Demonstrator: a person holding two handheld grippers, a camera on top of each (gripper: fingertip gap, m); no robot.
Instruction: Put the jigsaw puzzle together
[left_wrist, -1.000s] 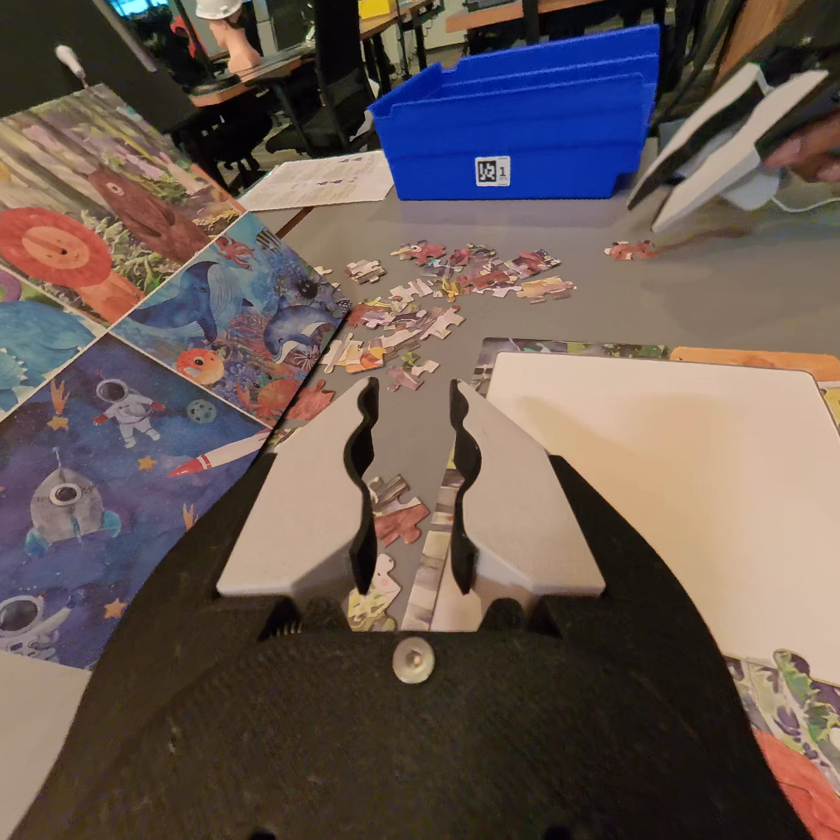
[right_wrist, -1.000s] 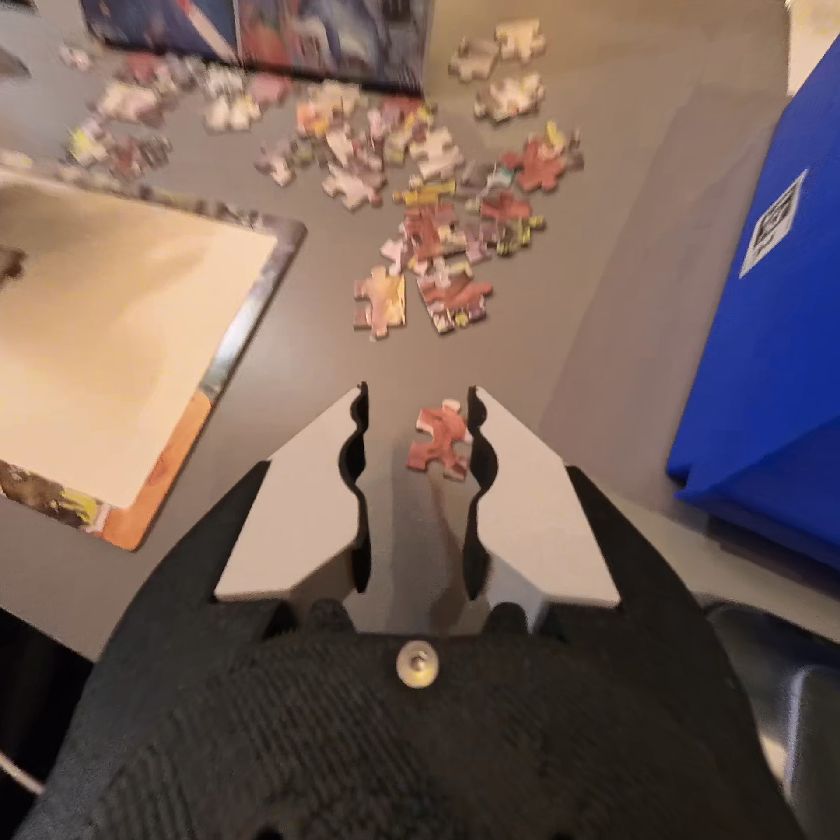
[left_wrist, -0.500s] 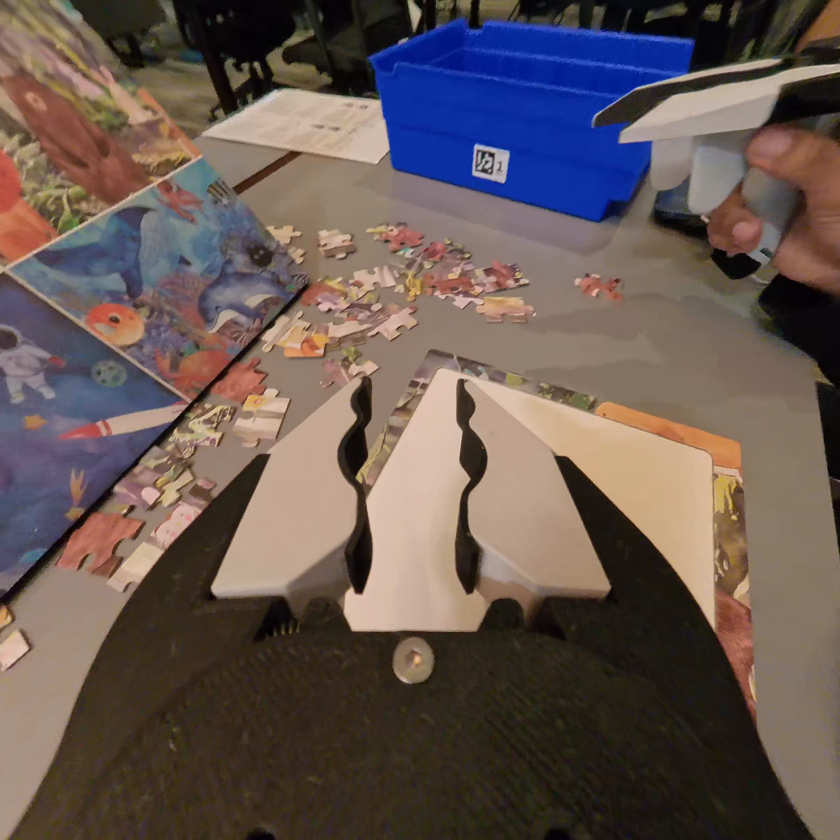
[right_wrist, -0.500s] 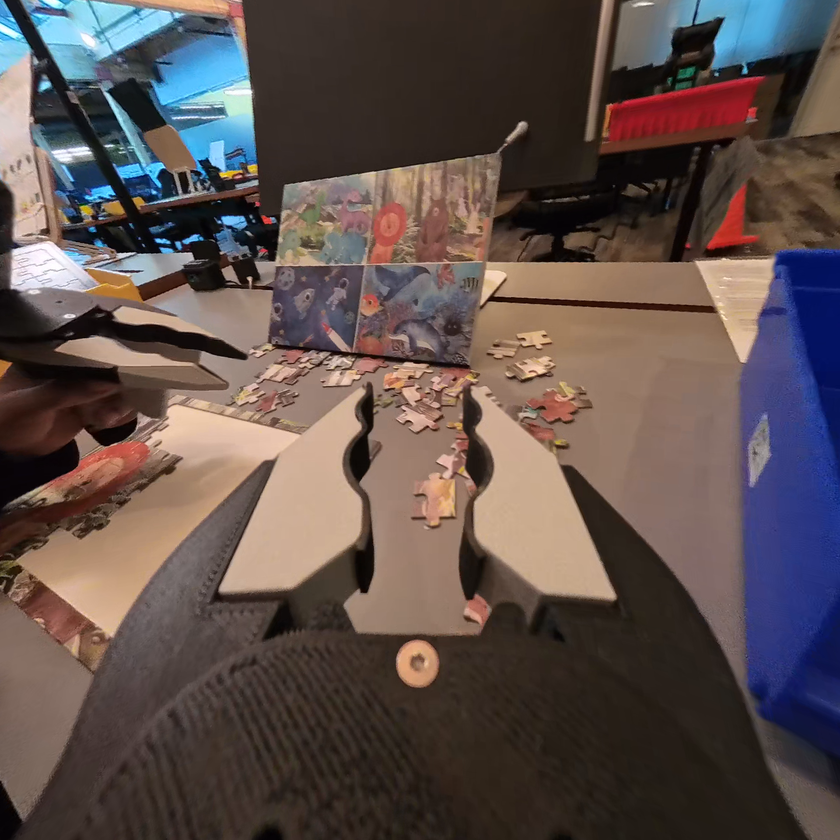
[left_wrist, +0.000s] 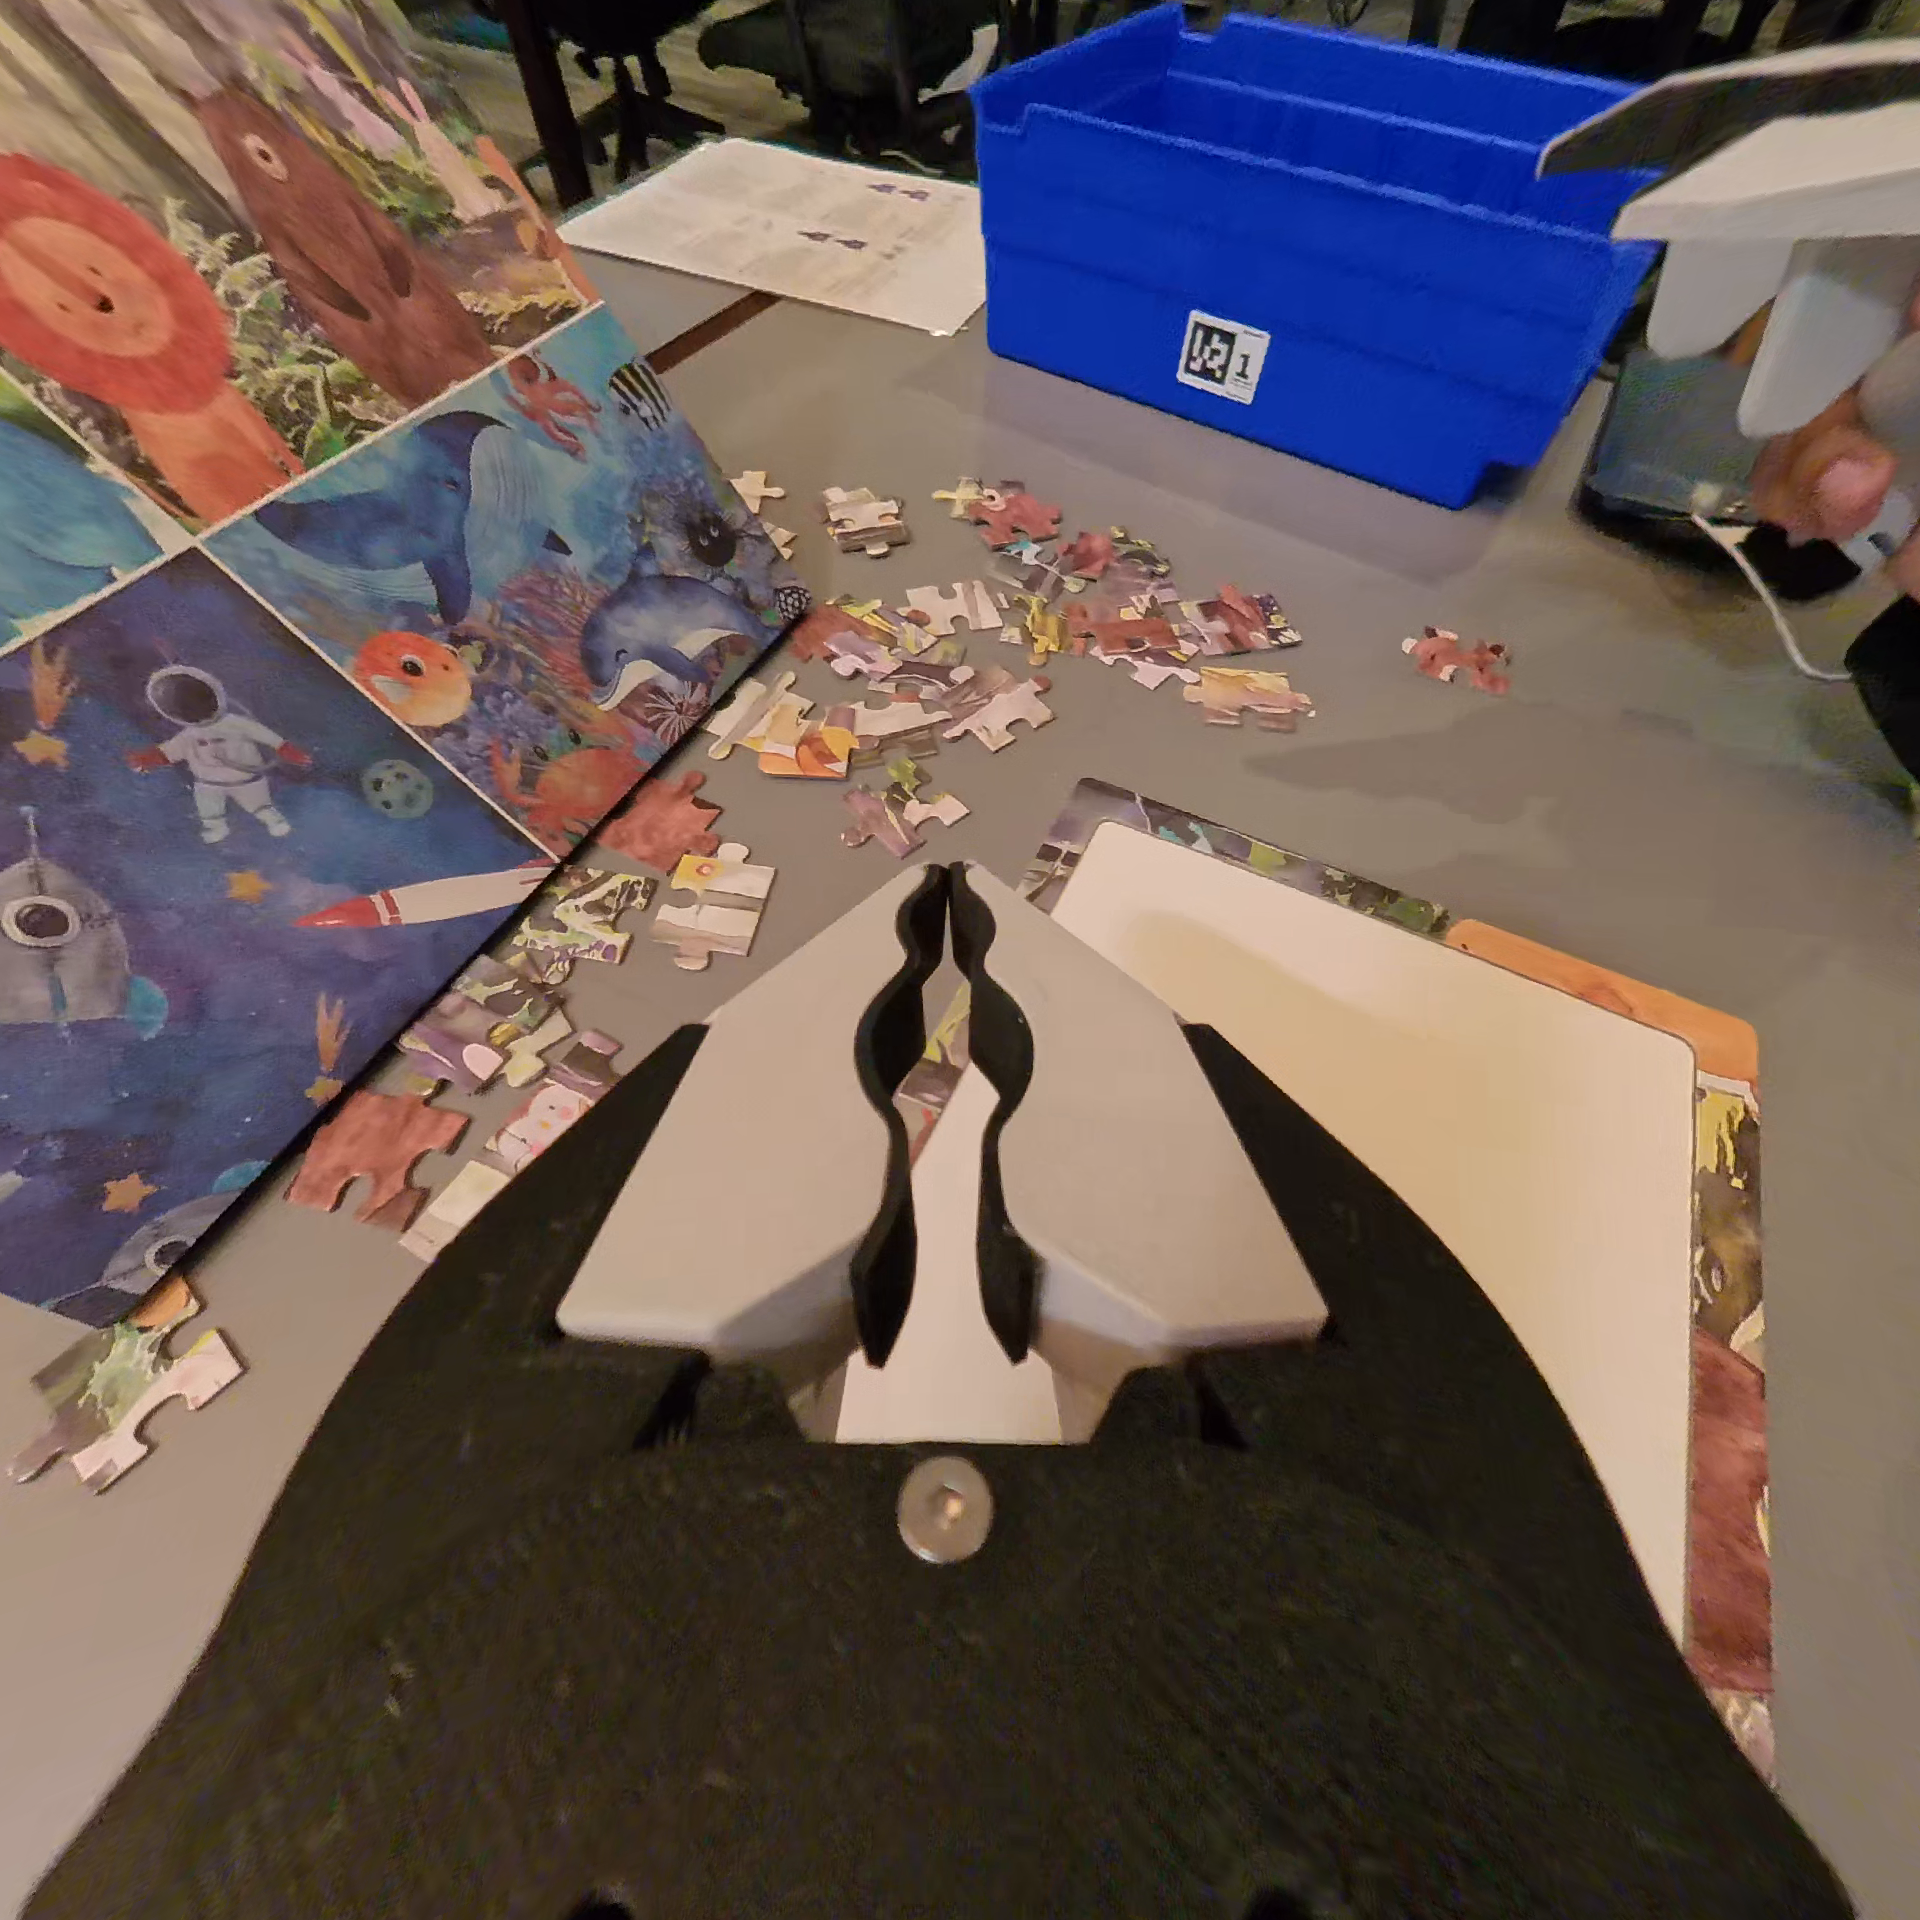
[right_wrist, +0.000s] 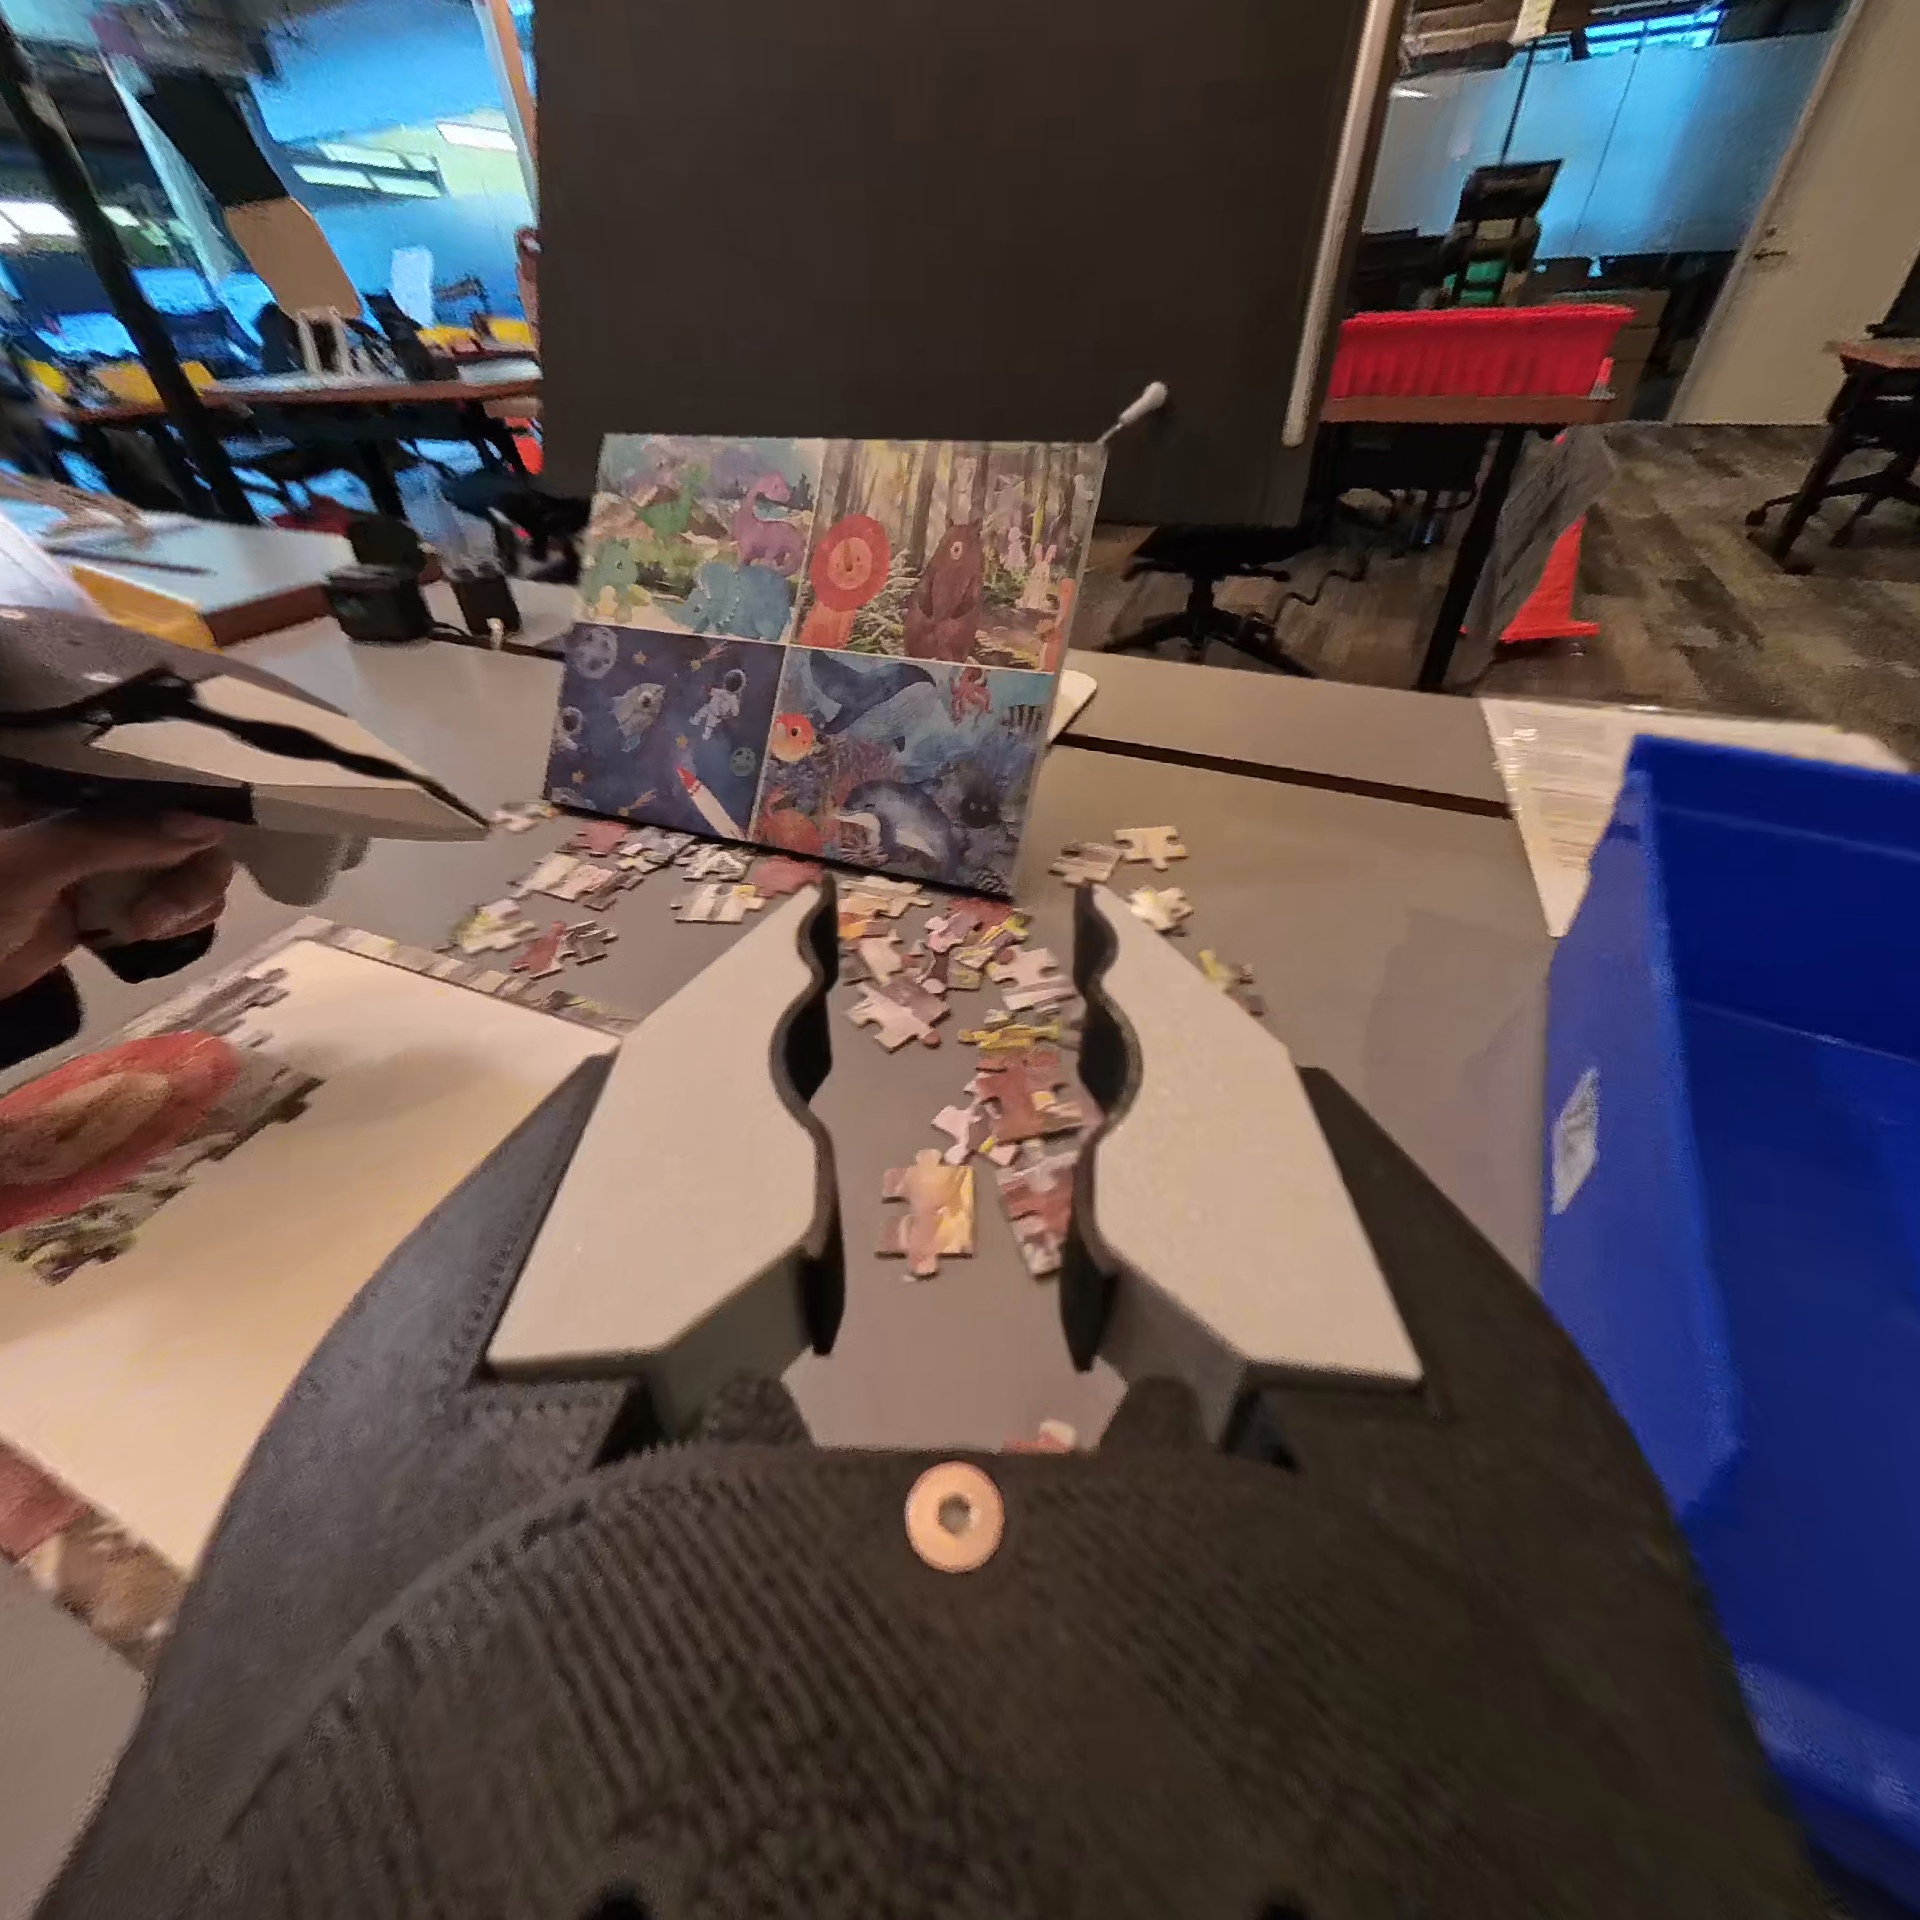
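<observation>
Several loose jigsaw pieces lie scattered on the grey table, with one reddish piece apart at the right. The white puzzle board has a printed border. In the right wrist view the board carries a joined lion section. My left gripper is shut and empty, hovering over the board's near left corner. My right gripper is open and empty, raised above the loose pieces. Each gripper shows in the other's view: the right one and the left one.
A picture box stands tilted at the left, with pieces along its foot. A blue bin sits at the table's far side, close on the right in the right wrist view. A paper sheet lies beside it. A hand holds the right gripper. The grippers' ends are close to 25 centimetres from one another. To the reddish piece: right tips about 15 centimetres, left tips about 30 centimetres.
My left gripper has closed from open and pulled back over the board's corner. My right gripper rose off the reddish piece, leaving it on the table, and tilted up level.
</observation>
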